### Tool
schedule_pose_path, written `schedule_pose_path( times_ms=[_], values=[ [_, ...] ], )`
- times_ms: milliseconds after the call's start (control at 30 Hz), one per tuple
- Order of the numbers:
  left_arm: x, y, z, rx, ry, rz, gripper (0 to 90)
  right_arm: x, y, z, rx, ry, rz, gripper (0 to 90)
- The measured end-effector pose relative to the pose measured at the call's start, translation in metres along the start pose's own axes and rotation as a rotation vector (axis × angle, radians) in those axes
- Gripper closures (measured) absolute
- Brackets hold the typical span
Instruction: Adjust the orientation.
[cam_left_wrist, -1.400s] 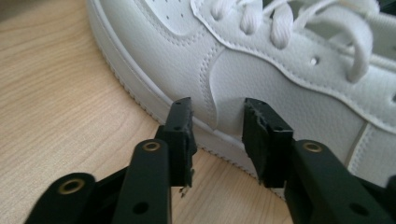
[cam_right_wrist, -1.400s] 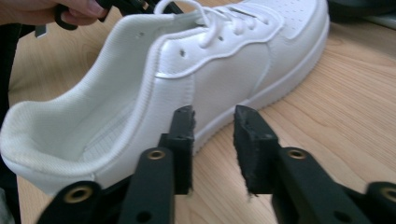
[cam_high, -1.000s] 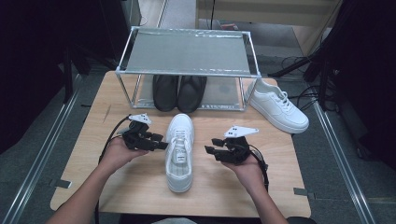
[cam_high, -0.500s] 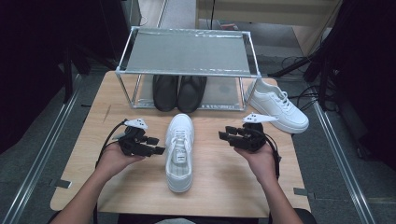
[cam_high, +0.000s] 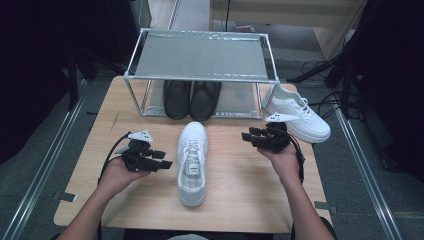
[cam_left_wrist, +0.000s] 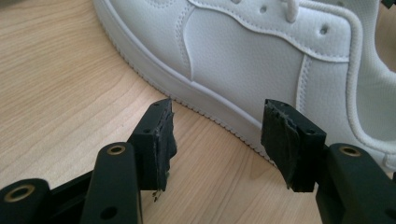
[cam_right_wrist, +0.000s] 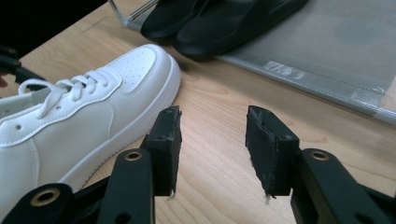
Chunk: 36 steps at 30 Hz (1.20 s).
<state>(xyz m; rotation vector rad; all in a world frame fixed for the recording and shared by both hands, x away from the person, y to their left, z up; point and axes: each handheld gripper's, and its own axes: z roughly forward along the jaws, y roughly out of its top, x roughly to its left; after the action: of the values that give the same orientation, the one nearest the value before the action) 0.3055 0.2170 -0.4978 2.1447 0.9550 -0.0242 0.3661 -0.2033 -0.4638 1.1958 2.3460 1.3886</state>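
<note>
Left hand-held gripper (cam_left_wrist: 217, 140) gapes empty beside white sneaker (cam_left_wrist: 261, 60).

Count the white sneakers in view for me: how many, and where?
2. One white sneaker lies mid-table between the two grippers; the other white sneaker sits at the table's far right edge, beside the rack. None looks hidden.
</note>
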Motion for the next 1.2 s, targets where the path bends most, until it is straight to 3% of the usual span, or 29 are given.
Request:
schedule_pose_path(
  times_ms=[167, 333, 367, 467, 500, 667, 733, 833, 1033, 1200],
  values=[
    [0.001, -0.002, 0.0, 0.011, 0.003, 0.0, 44.3, -0.01, 0.006, -0.001, 0.016, -0.054, -0.032, 57.8],
    [0.0, -0.001, 0.002, 0.018, 0.0, 0.002, 44.4, -0.027, 0.006, -0.005, -0.007, -0.077, 0.003, 59.1],
    [0.0, -0.001, 0.003, 0.019, -0.001, 0.002, 44.4, -0.035, 0.01, -0.008, 0.008, -0.079, 0.025, 59.0],
    [-0.001, -0.001, 0.006, 0.033, -0.002, 0.006, 44.4, -0.043, 0.014, -0.012, -0.014, -0.085, 0.036, 59.7],
    [-0.001, -0.001, 0.006, 0.039, 0.002, 0.011, 44.7, -0.051, 0.018, -0.016, -0.019, -0.095, 0.051, 60.1],
    [-0.002, 0.0, 0.003, 0.017, -0.008, 0.011, 44.8, -0.066, 0.023, -0.019, -0.022, -0.121, 0.06, 60.3],
    [-0.004, 0.0, 0.003, 0.015, -0.006, 0.019, 44.8, -0.074, 0.027, -0.019, 0.003, -0.152, 0.045, 60.3],
    [-0.005, 0.0, 0.003, 0.019, -0.004, 0.026, 44.7, -0.08, 0.031, -0.019, 0.023, -0.161, 0.046, 60.5],
    [-0.006, -0.002, 0.001, 0.018, 0.004, 0.028, 44.8, -0.096, 0.043, -0.023, 0.013, -0.198, 0.047, 61.5],
    [-0.01, -0.001, -0.001, 0.005, -0.012, 0.03, 44.7, -0.12, 0.052, -0.027, 0.014, -0.237, 0.07, 61.4]
  ],
)
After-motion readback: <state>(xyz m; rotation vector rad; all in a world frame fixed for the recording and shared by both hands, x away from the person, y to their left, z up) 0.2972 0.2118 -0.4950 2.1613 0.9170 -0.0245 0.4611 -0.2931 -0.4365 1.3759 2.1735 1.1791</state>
